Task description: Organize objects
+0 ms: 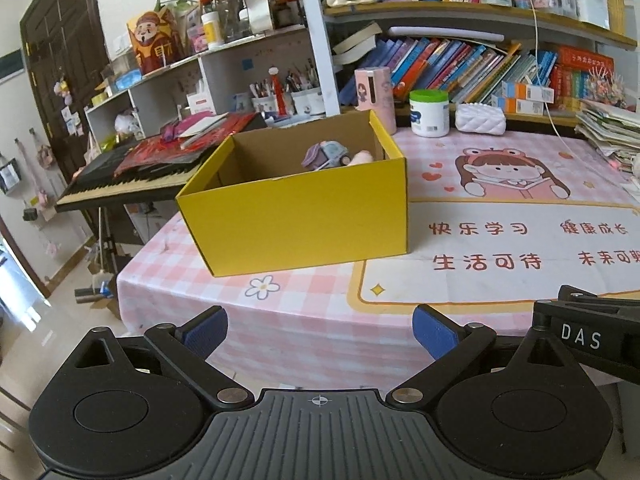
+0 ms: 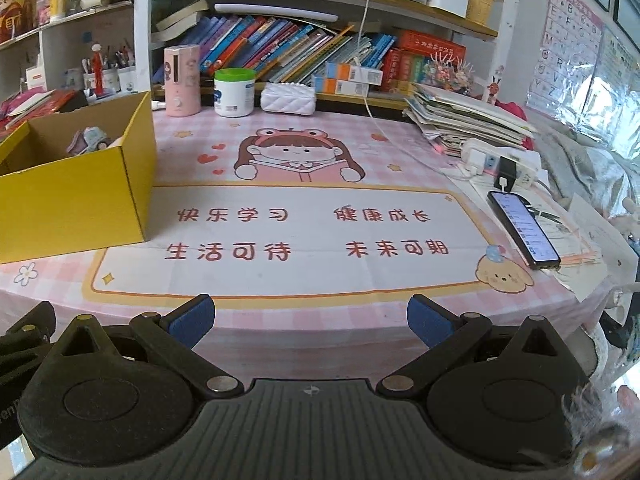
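- The left gripper (image 1: pixel 320 330) hangs at the near edge of the table, blue-padded fingers (image 1: pixel 204 334) spread wide apart, holding and touching nothing; only the pink checked tablecloth (image 1: pixel 304 320) shows between them.
- The right gripper (image 2: pixel 311 322) sits just beside it, at the same near edge, its blue pads (image 2: pixel 430 324) likewise set far apart and bare of any load.
- In the left wrist view the right gripper's black body, lettered "DAS", pokes in at the right edge.
- The yellow box (image 1: pixel 300 220) stands on the cloth ahead of the left gripper, slightly left of its centre line and clear of the fingers. From the right wrist view the same yellow box (image 2: pixel 76 200) lies well off to the left, near the table's left edge.
- The box is open-topped cardboard, yellow outside and plain brown inside, set at an angle with a corner toward the left camera.
- Inside, toward the far right corner, lies a small toy car (image 1: pixel 326 154) in lilac and pale blue, with something pinkish beside it that I cannot make out.
- A phone (image 2: pixel 522 228), screen lit, lies to the right on papers.
- Farther back stand a pink cylindrical container (image 2: pixel 182 80), a white jar with a green lid (image 2: pixel 234 92) and a white quilted pouch (image 2: pixel 288 98), before the bookshelf (image 2: pixel 320 8).
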`<state>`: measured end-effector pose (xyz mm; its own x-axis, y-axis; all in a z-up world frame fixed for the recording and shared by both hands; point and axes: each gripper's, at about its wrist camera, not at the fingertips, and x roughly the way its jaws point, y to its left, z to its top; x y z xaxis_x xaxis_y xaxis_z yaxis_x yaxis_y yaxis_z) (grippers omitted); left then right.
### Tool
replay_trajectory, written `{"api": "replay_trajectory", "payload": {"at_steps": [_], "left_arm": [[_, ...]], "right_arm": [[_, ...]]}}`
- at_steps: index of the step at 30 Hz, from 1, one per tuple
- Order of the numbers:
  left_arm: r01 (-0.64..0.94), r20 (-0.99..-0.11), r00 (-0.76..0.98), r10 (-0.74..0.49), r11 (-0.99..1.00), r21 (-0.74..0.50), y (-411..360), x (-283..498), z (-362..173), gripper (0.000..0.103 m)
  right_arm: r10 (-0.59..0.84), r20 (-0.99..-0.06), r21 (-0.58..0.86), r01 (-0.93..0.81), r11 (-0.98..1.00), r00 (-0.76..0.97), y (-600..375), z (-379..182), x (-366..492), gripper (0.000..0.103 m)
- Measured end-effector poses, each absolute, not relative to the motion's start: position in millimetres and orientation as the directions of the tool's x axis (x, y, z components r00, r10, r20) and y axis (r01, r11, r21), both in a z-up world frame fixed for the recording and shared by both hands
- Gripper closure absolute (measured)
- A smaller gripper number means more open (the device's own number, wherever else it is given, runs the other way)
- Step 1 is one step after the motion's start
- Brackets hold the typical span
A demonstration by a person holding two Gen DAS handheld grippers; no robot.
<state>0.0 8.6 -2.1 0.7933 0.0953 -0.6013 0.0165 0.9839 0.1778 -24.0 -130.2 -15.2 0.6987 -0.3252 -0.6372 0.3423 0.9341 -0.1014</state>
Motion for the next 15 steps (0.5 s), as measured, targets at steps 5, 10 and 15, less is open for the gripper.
{"api": "replay_trajectory", "payload": {"at_steps": [5, 10, 15], "left_arm": [[0.017, -0.603, 0.792, 0.096, 0.984, 0.179, -1, 2, -2, 0.003], [0.012, -0.594, 0.798, 0.106, 0.981, 0.192, -9, 4, 1, 0.003], [0.011, -0.589, 0.8, 0.113, 0.979, 0.202, -15, 4, 3, 0.003]], "right_arm": [[-0.342, -0.638, -0.107, 0.361, 0.927, 0.69, -140, -14, -23, 0.0], [-0.354, -0.631, -0.11, 0.372, 0.922, 0.69, -147, -12, -22, 0.0], [-0.364, -0.63, -0.113, 0.383, 0.917, 0.686, -152, -11, -23, 0.0]]}}
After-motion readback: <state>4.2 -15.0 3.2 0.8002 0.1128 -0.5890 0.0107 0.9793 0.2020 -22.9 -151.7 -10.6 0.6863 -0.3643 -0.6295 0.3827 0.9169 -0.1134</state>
